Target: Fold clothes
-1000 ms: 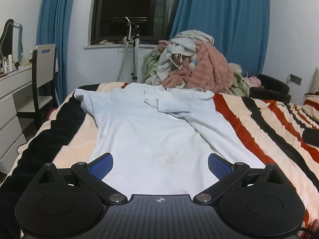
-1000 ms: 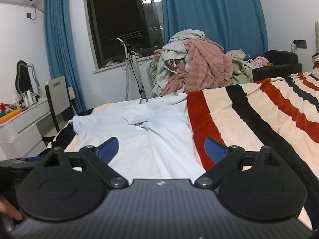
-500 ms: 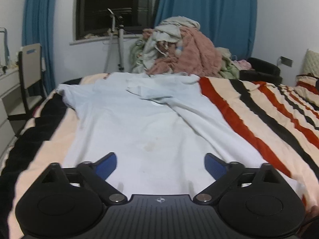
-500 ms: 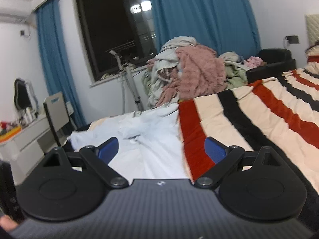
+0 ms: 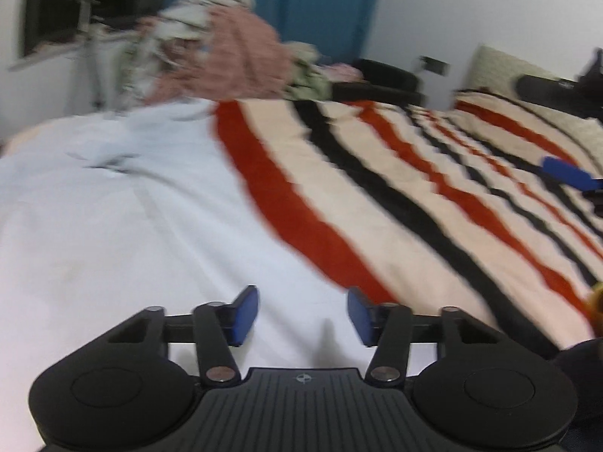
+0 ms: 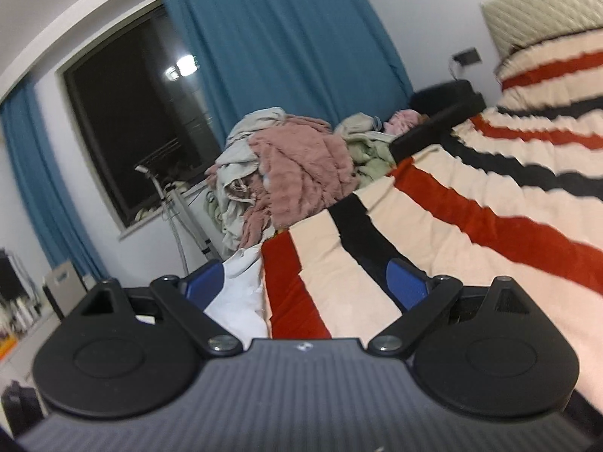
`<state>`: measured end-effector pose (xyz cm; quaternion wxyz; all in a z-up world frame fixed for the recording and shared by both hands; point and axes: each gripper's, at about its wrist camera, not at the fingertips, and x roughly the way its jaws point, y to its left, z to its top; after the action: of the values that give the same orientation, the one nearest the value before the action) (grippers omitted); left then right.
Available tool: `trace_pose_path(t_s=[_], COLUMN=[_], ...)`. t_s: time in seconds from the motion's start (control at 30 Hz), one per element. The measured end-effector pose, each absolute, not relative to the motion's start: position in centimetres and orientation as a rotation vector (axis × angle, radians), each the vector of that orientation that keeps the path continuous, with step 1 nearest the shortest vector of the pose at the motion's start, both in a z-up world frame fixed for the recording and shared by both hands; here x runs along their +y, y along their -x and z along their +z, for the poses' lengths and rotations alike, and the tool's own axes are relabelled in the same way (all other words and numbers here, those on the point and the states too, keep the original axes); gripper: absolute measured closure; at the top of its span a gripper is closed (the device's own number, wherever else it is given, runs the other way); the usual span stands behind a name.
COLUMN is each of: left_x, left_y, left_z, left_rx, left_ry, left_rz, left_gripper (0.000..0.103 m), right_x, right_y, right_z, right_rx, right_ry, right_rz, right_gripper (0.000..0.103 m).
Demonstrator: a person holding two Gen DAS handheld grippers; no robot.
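Observation:
A pale blue-white shirt lies spread flat on the striped blanket, filling the left half of the blurred left wrist view. My left gripper hovers low over the shirt's near right part, close to its edge. Its jaws stand open at a narrow gap with nothing between them. My right gripper is open over the blanket, tilted, with only a strip of the shirt by its left finger. The left wrist view catches the right gripper's blue pad at the far right.
A pile of unfolded clothes with a pink fleece on top sits at the far end of the bed. Behind it are a dark window and blue curtains. A black chair and a quilted headboard stand at the right.
My left gripper swung right and dropped toward the shirt's right edge, and its jaws narrowed. My right gripper moved right over the blanket and tilted, so most of the shirt left its view.

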<state>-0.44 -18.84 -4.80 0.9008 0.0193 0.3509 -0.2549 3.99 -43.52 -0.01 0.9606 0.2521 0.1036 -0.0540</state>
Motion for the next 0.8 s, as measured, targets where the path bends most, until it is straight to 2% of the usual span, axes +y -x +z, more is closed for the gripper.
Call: trace_pose_path(t_s=[0.13,0.23,0.4,0.43,0.5,0.53,0.8], left_x=[-22.9,-25.9,-28.6,-28.7,-28.5,-28.3,-19.3], left_y=[0.2,0.5,0.5,0.5,1.0,1.2,3.3], left_z=[-6.4,-8.4,-11.8,-12.2,-12.5,-12.6,-6.2], left_rx=[0.785,0.803,0.834,0.833,0.799,0.783,0.745], left_ry=[-0.044,-0.11,-0.193,-0.205,-0.224,-0.233,0.025], left_rz=[-0.674,-0.742,-0.766,-0.759,-0.736,-0.724,-0.652], left_gripper=[0.06,0.055,0.056,0.06,0.086,0.092,0.094], right_x=[-44.1,-44.6,-45.3,-45.4,-45.4,-45.4,-44.6], right_y=[-4.3,-4.6,-4.8,-4.9,-5.1,-5.2,-4.8], right_z=[-0.5,-0.9,-1.6,-1.7,-1.9,-2.0,-1.7], right_rx=[0.208,0.223,0.231,0.236,0.245,0.249,0.246], right_ry=[-0.536,-0.556,-0.587,-0.597,-0.599,-0.597,-0.564], right_rz=[-0.125,-0.132,-0.176,-0.178,-0.181,-0.183,-0.184], right_gripper=[0.009,0.008,0.008,0.008,0.008,0.008,0.009])
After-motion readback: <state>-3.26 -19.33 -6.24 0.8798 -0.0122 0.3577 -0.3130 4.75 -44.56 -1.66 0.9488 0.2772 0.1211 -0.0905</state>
